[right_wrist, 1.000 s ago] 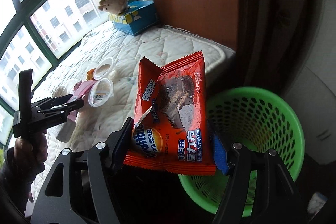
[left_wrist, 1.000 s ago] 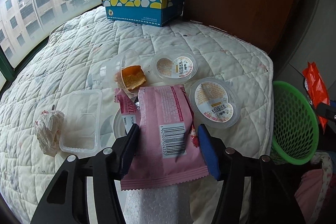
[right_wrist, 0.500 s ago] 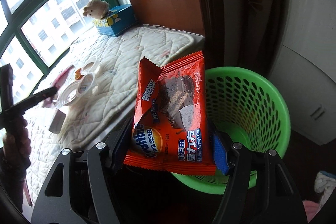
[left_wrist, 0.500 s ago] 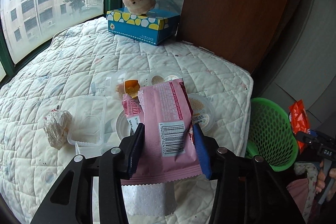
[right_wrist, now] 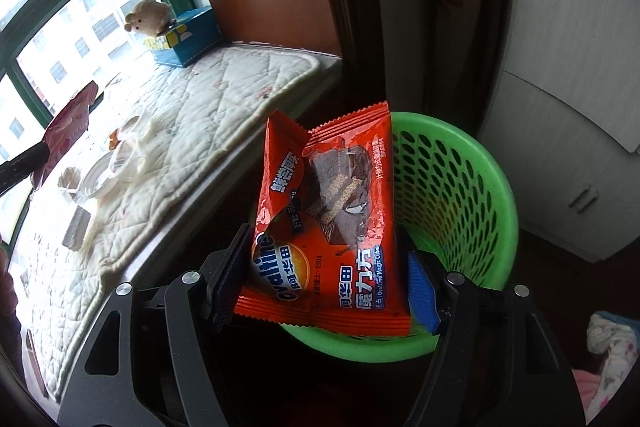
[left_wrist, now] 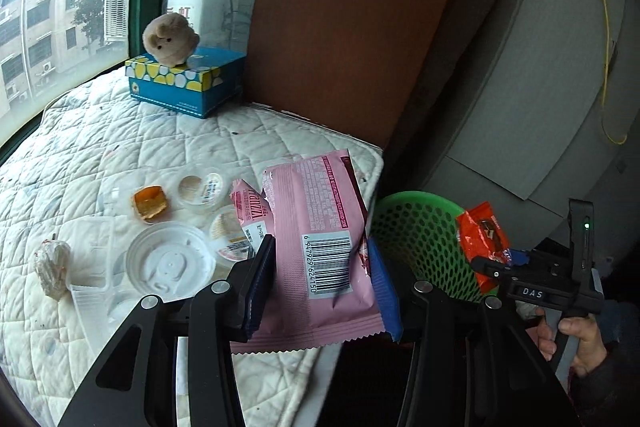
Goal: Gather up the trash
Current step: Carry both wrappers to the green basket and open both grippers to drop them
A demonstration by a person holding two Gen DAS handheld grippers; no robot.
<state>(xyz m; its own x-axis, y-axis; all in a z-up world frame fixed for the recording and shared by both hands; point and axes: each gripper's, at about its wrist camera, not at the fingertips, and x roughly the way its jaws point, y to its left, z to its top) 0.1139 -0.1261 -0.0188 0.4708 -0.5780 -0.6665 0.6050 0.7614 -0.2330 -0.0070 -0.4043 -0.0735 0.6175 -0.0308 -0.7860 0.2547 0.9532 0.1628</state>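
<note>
My left gripper [left_wrist: 320,247] is shut on a pink snack wrapper [left_wrist: 316,203], held above the right edge of the quilted mat [left_wrist: 200,147]. The green mesh basket [left_wrist: 416,227] stands on the floor just to its right. My right gripper [right_wrist: 324,239] holds an orange Ovaltine wrapper [right_wrist: 332,195] over the near rim of the basket [right_wrist: 460,195]. Its jaws are opening, with the wrapper still between the pads. The left wrist view shows the right gripper [left_wrist: 498,261], held by a hand, with the orange wrapper [left_wrist: 480,231] at the basket's right side.
On the mat lie a white lid [left_wrist: 170,261], two sealed pudding cups [left_wrist: 200,189], a piece of orange cake [left_wrist: 150,203], a clear tub [left_wrist: 90,247] and a crumpled paper ball [left_wrist: 52,267]. A blue tissue box [left_wrist: 184,83] with a plush toy stands at the back. A wooden panel and grey cabinets rise behind the basket.
My left gripper has lifted the pink wrapper off the mat and swung right towards the basket. My right gripper has carried the orange wrapper from beside the mat to over the basket.
</note>
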